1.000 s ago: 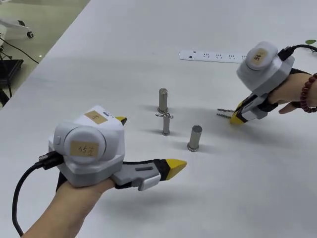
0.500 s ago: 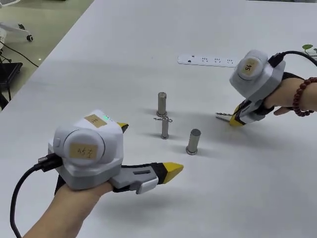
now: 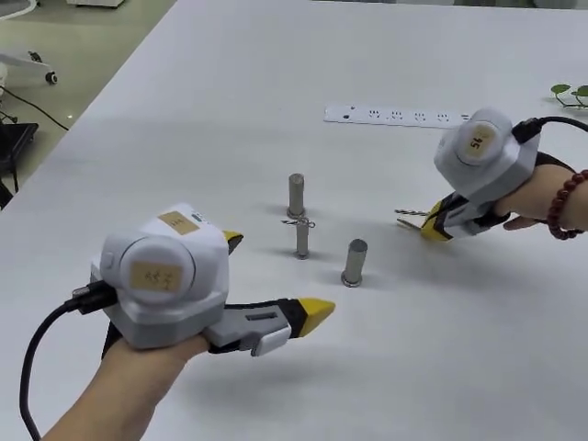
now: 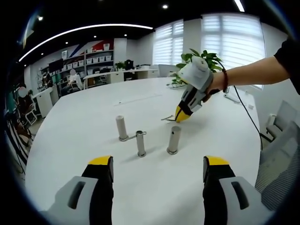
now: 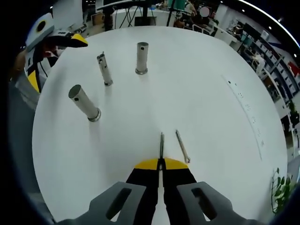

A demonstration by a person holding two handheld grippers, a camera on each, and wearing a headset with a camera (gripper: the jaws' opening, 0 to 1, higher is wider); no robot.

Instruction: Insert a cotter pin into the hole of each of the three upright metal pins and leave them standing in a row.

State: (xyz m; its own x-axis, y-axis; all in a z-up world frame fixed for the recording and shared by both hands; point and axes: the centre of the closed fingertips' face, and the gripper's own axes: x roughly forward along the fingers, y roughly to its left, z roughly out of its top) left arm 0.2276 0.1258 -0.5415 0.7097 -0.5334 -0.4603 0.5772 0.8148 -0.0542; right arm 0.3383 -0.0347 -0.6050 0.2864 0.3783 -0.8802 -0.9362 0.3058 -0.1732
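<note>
Three upright metal pins stand mid-table: the far pin (image 3: pixel 296 195), the middle pin (image 3: pixel 302 237) with a cotter pin through its top, and the near pin (image 3: pixel 355 262). To their right, my right gripper (image 3: pixel 430 228) is low over the table, shut on a cotter pin (image 5: pixel 161 144) that sticks out ahead of its tips. A second cotter pin (image 5: pixel 182 146) lies loose on the table beside it. My left gripper (image 3: pixel 274 276) hovers open in front of the pins, holding nothing. In its view the pins (image 4: pixel 140 143) stand ahead between the wide-apart jaws.
A white power strip (image 3: pixel 395 116) lies on the table behind the pins. Green plant leaves (image 3: pixel 570 92) show at the far right. The white table's left edge (image 3: pixel 87 96) drops to the floor.
The head view has shifted a little. My right gripper has rolled slightly, its tips staying at the same spot by the table. The left gripper and the pins have not moved.
</note>
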